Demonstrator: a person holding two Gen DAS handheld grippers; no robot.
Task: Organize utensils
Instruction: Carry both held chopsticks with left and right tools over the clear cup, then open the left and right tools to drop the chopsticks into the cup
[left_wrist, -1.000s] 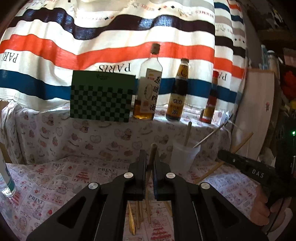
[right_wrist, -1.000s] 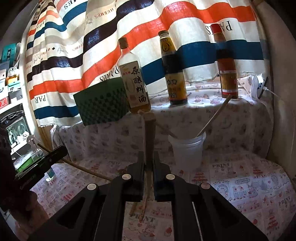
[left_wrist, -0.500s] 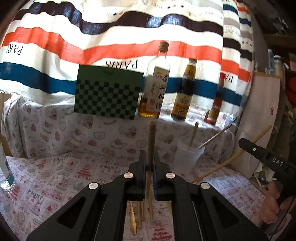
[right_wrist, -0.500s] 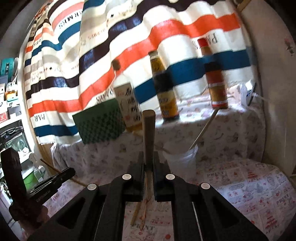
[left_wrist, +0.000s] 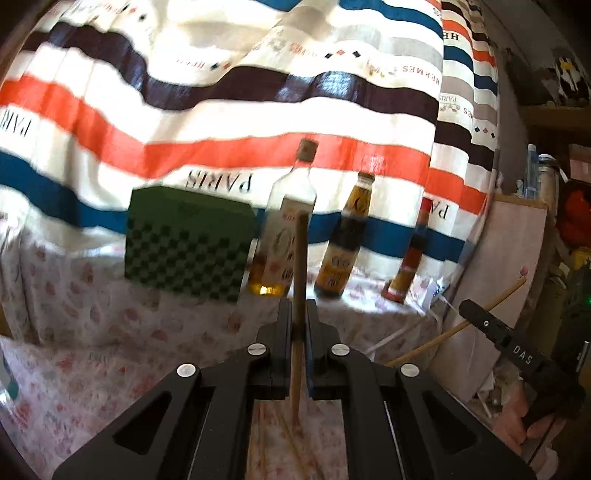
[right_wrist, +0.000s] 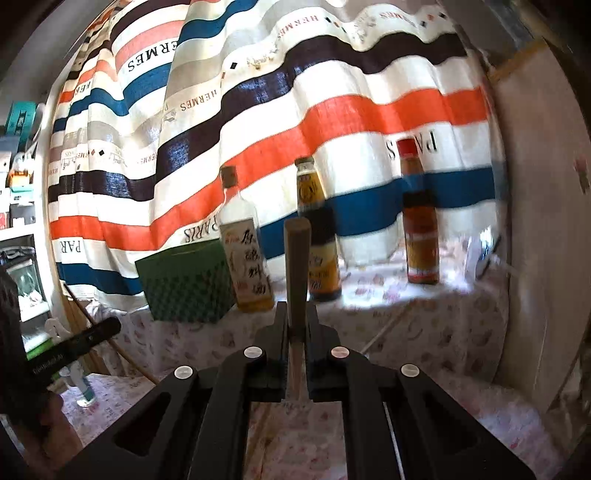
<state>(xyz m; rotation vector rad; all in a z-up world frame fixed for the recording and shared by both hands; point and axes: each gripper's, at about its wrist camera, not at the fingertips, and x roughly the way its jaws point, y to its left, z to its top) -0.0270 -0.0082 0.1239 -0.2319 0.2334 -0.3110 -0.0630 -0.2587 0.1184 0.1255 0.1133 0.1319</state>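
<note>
My left gripper (left_wrist: 298, 306) is shut on a wooden chopstick (left_wrist: 300, 266) that stands upright between its jaws, above several chopsticks (left_wrist: 269, 439) lying on the patterned tablecloth. In the right wrist view my right gripper (right_wrist: 297, 310) is shut on another wooden chopstick (right_wrist: 297, 266), blunt end up. Each gripper shows in the other's view: the right gripper (left_wrist: 476, 317) at the right with its stick slanting, the left gripper (right_wrist: 109, 328) at the far left. The cup is hidden behind the jaws.
Three bottles stand on the covered ledge: a clear one (left_wrist: 284, 236), a dark one (left_wrist: 347, 240) and a red-capped one (left_wrist: 410, 258). A green checkered box (left_wrist: 188, 243) sits left of them. A striped curtain hangs behind. A pale board (left_wrist: 517, 258) leans at the right.
Both grippers have risen with their chopsticks still held. The white cup with utensils has dropped out of sight behind the jaws, and the bottles sit lower in both views.
</note>
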